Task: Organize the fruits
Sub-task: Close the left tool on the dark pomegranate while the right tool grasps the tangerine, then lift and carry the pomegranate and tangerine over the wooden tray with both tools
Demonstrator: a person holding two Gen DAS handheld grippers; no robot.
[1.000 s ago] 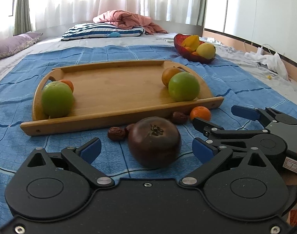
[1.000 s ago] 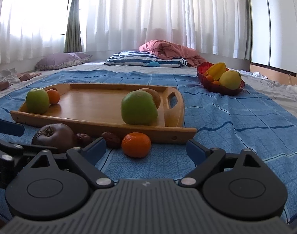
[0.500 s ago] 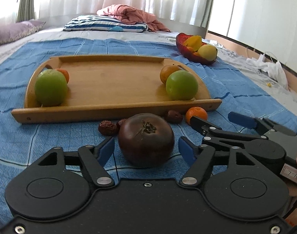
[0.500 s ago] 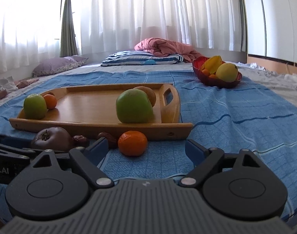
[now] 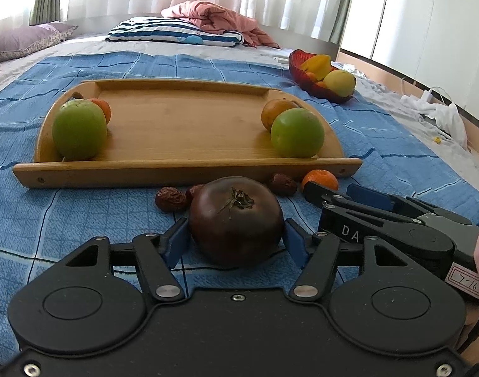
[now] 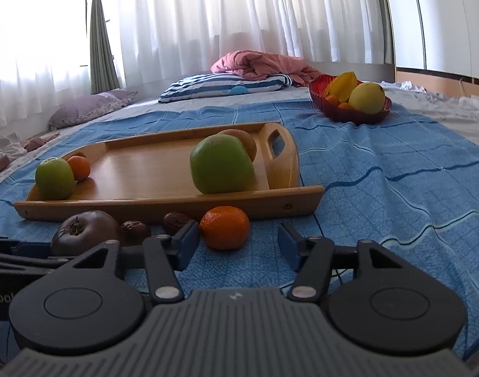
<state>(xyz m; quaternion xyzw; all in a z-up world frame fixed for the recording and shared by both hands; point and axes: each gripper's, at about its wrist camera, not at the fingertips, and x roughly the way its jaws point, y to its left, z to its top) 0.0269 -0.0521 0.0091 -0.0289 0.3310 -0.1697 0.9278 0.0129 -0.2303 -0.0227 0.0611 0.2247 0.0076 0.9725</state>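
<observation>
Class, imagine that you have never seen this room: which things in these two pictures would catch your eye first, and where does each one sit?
First, the big dark purple-brown tomato on the blue checked blanket, clasped between the left gripper jaws, which have just been closing. Behind it lies the curved wooden tray with a green apple at each end. In the right wrist view, a small orange mandarin sits in front of the tray, between the right gripper jaws.
</observation>
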